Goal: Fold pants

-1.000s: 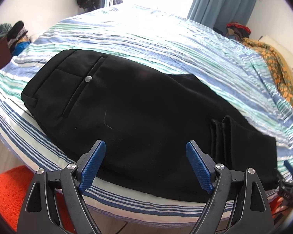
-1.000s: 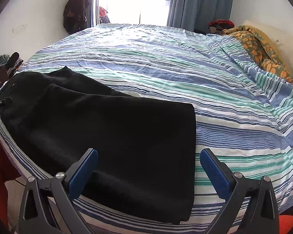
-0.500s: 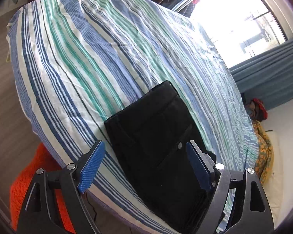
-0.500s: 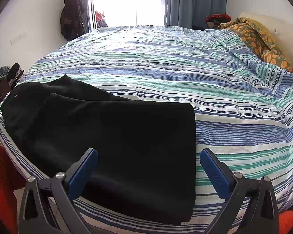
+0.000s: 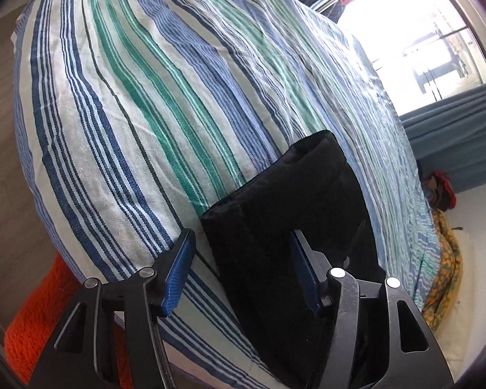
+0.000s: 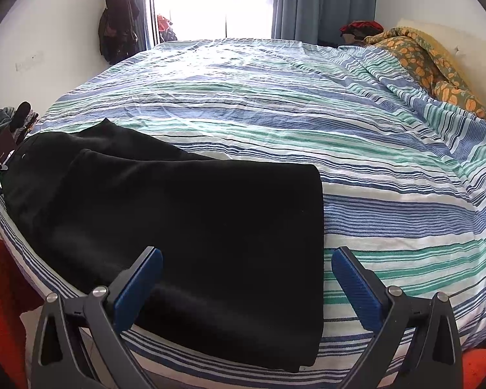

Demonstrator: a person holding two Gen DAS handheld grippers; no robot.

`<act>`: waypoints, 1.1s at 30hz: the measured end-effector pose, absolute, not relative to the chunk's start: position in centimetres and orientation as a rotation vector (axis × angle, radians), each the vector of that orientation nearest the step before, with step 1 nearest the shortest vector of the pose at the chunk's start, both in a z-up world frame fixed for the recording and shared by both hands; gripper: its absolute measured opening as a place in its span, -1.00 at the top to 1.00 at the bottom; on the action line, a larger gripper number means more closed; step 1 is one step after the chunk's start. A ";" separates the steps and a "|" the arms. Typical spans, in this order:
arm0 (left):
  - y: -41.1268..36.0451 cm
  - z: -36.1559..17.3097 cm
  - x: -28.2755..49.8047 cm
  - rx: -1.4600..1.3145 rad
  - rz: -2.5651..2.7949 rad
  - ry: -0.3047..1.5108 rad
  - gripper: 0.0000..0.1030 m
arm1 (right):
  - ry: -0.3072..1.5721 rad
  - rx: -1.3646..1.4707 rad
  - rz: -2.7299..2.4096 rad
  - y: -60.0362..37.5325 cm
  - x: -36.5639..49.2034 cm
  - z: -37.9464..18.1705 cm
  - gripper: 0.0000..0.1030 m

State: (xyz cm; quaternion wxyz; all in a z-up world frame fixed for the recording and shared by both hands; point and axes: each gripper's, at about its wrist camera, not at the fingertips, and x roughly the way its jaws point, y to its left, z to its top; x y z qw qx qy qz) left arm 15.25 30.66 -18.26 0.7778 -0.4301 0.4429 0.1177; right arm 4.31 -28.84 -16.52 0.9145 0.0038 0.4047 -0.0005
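Note:
Black pants [image 6: 178,210] lie folded lengthwise along the near edge of the striped bed [image 6: 307,113], waist end at the far left. In the left wrist view the waistband end of the pants [image 5: 291,201] reaches in between the jaws of my left gripper [image 5: 241,270]. Those jaws are closing; the left pad stands clear of the cloth and the right pad sits over it, so nothing is pinched. My right gripper [image 6: 246,259] hangs open just above the leg end of the pants, touching nothing.
An orange rug [image 5: 39,317] lies on the floor by the bed's edge. A flowered orange blanket [image 6: 431,64] is bunched at the far right of the bed. Dark clothes [image 6: 116,32] hang on the wall beside the window.
My left gripper has rolled and swung along the bed edge from the middle of the pants to their waist end, and its jaws have narrowed around it. The right gripper has stayed put.

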 end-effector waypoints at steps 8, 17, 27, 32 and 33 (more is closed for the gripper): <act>31.3 -20.0 15.4 -0.966 0.188 0.891 -0.03 | 0.855 -0.015 0.003 -28.4 4.4 -17.1 -1.00; 31.4 -20.9 15.5 -0.964 0.160 0.862 0.39 | 0.875 -0.018 -0.002 -28.3 4.7 -17.7 -1.00; 22.9 -7.6 14.8 -0.479 0.084 0.796 0.59 | 0.815 0.098 -0.028 -30.8 4.4 -15.7 -1.00; 12.0 -0.3 14.2 -0.224 -0.127 0.730 0.60 | 0.774 0.164 -0.082 -33.0 4.1 -14.6 -1.00; 9.6 0.4 14.3 -0.176 -0.170 0.730 0.59 | 0.770 0.176 -0.090 -33.5 4.1 -14.4 -1.00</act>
